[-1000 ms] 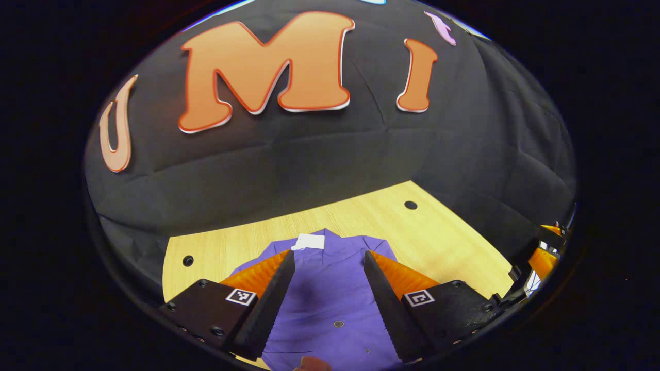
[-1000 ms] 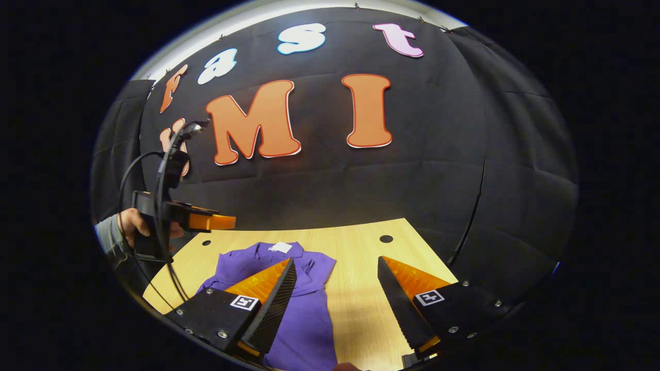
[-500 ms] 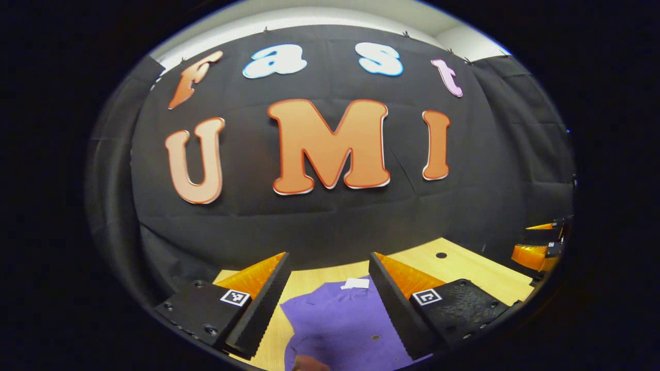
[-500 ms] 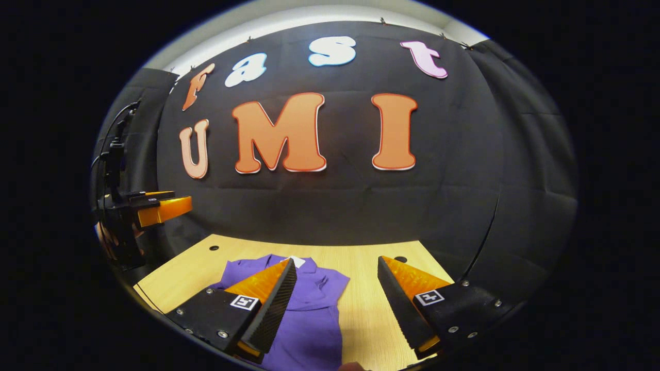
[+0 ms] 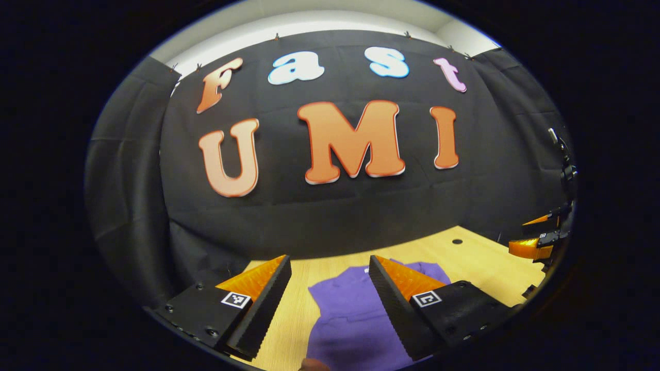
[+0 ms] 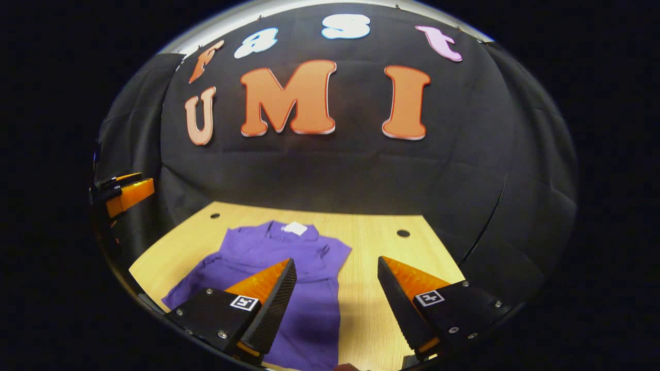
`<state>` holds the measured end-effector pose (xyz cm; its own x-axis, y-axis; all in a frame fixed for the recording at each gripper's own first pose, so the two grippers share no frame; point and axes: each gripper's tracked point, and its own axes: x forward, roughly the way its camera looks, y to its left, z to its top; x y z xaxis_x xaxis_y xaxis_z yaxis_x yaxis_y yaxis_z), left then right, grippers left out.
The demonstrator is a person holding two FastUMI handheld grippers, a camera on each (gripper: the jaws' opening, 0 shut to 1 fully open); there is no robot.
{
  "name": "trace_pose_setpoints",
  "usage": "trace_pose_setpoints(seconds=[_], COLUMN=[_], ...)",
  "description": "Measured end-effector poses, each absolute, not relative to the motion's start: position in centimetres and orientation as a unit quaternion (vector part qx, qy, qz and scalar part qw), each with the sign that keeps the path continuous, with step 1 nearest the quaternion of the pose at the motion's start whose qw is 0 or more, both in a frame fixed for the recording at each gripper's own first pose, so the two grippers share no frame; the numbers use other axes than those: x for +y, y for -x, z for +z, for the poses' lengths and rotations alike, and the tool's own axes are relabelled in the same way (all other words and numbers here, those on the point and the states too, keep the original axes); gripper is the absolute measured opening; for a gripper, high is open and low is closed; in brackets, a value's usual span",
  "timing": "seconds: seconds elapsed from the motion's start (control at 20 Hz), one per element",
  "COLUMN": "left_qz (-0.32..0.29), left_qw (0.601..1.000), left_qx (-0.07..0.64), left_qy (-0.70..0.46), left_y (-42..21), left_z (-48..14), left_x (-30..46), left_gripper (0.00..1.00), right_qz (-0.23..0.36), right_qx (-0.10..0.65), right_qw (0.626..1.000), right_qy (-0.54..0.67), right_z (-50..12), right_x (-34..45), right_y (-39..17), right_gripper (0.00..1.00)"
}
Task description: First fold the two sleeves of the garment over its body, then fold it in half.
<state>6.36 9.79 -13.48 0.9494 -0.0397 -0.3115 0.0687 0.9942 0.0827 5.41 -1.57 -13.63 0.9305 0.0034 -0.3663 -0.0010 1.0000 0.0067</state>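
Purple garment (image 6: 281, 268) spread flat on the wooden bench (image 6: 376, 247), collar and white tag (image 6: 295, 228) toward the booth wall at 12 o'clock, hem toward the near edge at 6. Laid out face up so that sleeves can swing inward over the body; one short sleeve (image 6: 335, 252) pokes out at about 3 o'clock of the collar, the other side slopes off toward 8. Neither sleeve yet folded over, judging by the flat outline.

Right gripper (image 6: 335, 288) held above the near part of the cloth, fingers parted wide, nothing between them. Left gripper (image 5: 330, 288) likewise raised, fingers spread and empty, garment (image 5: 356, 319) below. Probably poised high for a clear look before dropping onto a sleeve edge.
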Motion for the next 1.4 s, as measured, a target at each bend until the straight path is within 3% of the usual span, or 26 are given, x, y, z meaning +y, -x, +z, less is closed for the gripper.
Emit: trace_pose_setpoints(seconds=[0.35,0.75,1.2,1.4], left_qz=[-0.013,-0.021,-0.01,-0.013], left_qw=[0.945,0.853,0.75,0.725], left_qx=[0.325,0.52,0.661,0.688], left_qy=[-0.043,-0.029,0.01,0.023], left_y=[-1.7,6.3,13.3,14.9], left_z=[-23.8,-36.8,-41.6,-43.2], left_x=[12.6,14.9,16.8,16.6], left_gripper=[0.98,0.99,0.99,0.99], right_qz=[0.013,0.022,0.013,0.013], right_qx=[0.329,0.454,0.544,0.566], right_qw=[0.943,0.89,0.838,0.823], right_qy=[-0.047,-0.036,-0.035,-0.045], right_z=[-23.3,-31.1,-35.9,-37.1], right_x=[-0.5,0.2,-0.3,0.0], right_y=[-1.4,4.2,8.0,9.1], right_gripper=[0.95,0.95,0.95,0.95])
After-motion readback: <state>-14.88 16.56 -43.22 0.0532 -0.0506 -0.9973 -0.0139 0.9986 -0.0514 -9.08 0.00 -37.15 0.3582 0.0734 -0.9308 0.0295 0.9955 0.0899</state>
